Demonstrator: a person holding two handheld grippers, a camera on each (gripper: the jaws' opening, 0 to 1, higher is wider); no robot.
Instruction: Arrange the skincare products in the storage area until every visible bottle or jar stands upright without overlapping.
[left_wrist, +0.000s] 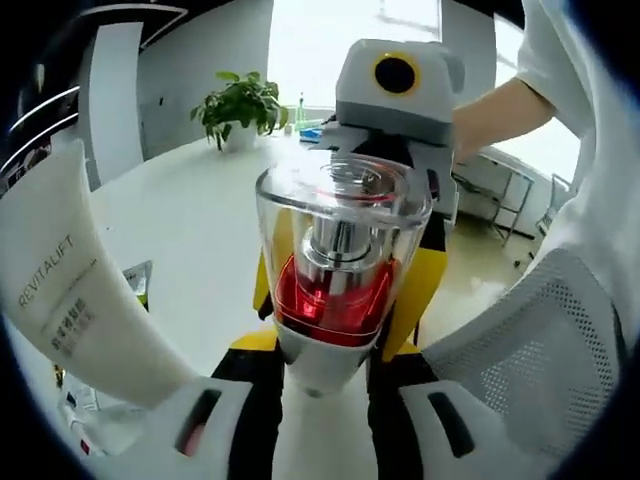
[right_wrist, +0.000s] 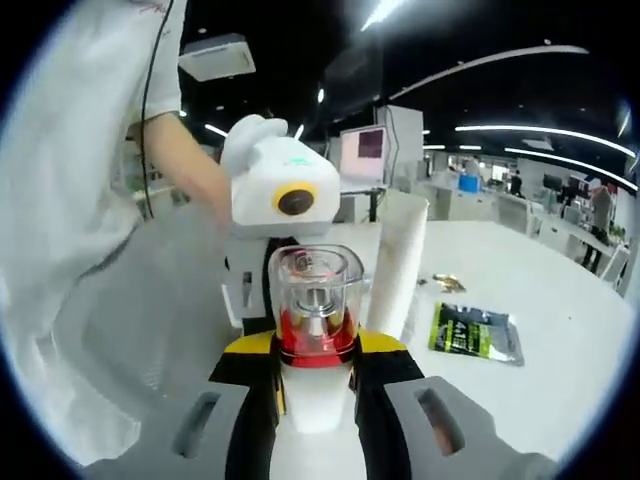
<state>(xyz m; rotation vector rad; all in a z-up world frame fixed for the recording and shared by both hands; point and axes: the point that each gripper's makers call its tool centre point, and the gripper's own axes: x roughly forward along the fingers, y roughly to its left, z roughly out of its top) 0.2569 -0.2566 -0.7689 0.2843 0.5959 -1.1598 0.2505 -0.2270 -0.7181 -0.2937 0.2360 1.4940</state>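
- In the left gripper view we see our left gripper (left_wrist: 322, 415), white jaws with black and yellow inner faces, rising from the bottom edge, closed on the clear-capped pump bottle with a red body (left_wrist: 340, 270).
- Our right gripper (left_wrist: 345, 290) comes in opposite, facing us; its yellow fingers (left_wrist: 425, 290) flank the same bottle.
- A bare forearm (left_wrist: 500, 110) (white sleeve above it) reaches behind that right gripper.
- In the right gripper view, both grippers again meet jaw to jaw around the bottle.
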